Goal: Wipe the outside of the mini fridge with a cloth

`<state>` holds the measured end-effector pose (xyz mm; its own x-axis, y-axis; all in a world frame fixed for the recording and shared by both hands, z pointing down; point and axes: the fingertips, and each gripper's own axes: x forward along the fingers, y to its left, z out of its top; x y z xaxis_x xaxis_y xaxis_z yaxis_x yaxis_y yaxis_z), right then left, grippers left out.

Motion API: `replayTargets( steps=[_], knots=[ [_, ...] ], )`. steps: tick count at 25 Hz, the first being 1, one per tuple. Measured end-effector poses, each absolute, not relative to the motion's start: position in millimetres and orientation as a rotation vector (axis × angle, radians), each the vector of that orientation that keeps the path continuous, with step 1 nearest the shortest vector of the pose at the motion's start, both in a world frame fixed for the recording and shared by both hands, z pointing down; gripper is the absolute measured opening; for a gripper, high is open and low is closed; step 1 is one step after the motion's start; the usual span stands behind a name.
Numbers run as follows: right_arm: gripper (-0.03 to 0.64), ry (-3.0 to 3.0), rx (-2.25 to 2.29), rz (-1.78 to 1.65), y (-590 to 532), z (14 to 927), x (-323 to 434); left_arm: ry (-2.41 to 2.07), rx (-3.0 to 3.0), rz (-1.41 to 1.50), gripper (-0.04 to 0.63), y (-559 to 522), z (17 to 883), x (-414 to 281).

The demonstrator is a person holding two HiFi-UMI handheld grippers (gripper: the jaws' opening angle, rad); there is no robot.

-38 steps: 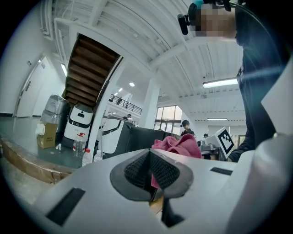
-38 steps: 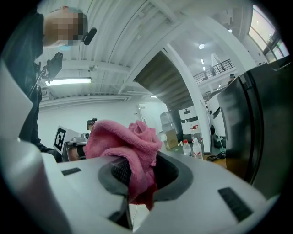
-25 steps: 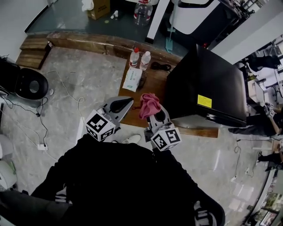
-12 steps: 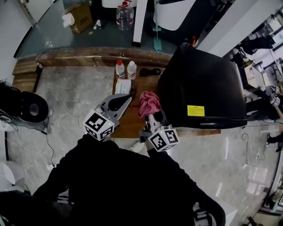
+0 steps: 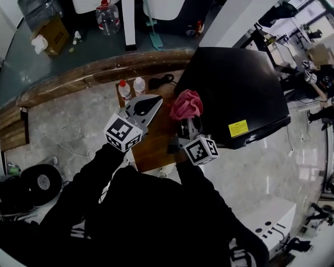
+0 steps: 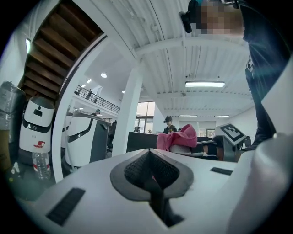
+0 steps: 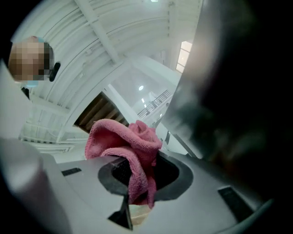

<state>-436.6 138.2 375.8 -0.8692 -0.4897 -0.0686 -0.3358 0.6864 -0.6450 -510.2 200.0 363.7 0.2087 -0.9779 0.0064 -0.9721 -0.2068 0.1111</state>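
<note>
The black mini fridge (image 5: 235,94) stands on the right end of a low wooden table (image 5: 151,146) in the head view. My right gripper (image 5: 190,116) is shut on a pink cloth (image 5: 186,103), which bunches above its jaws right beside the fridge's left side. In the right gripper view the pink cloth (image 7: 130,151) hangs down between the closed jaws, and the dark fridge (image 7: 242,91) fills the right side, blurred. My left gripper (image 5: 147,103) is shut with nothing in it, held over the table to the left of the cloth (image 6: 178,137).
Two small bottles (image 5: 131,87) and a black cable (image 5: 160,81) lie at the table's far end. A curved wooden ledge (image 5: 78,78) runs behind it. A large water bottle (image 5: 107,15) and a cardboard box (image 5: 52,34) sit on the floor beyond.
Both grippers have lifted and tilted upward; the cloth has come closer to the fridge's left side. The head view has swung round, so the fridge sits higher and more to the right.
</note>
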Motion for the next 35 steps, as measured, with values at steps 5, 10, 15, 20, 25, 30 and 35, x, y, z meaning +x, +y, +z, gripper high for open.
replayTargets(
  steps=[5, 10, 15, 20, 25, 30, 35],
  knots=[
    [0.087, 2.547, -0.858, -0.991, 100, 383, -461, -1.832, 2.484, -0.095, 0.005, 161, 359, -535],
    [0.087, 2.379, -0.957, -1.087, 70, 390, -478, -1.751, 2.569, -0.131, 0.005, 140, 353, -547],
    [0.087, 2.197, -1.008, -1.204, 42, 394, -488, -1.702, 2.622, -0.123, 0.005, 119, 346, -558],
    [0.089, 2.026, -1.024, -1.307, 20, 403, -481, -1.661, 2.663, -0.136, 0.005, 102, 338, -561],
    [0.094, 1.884, -1.003, -1.413, 15, 421, -482, -1.616, 2.676, -0.127, 0.005, 92, 347, -559],
    [0.094, 1.833, -1.008, -1.487, 12, 445, -480, -1.578, 2.645, -0.057, 0.005, 80, 378, -554],
    [0.095, 1.816, -1.029, -1.533, 11, 472, -479, -1.527, 2.589, 0.004, 0.006, 70, 419, -545]
  ],
)
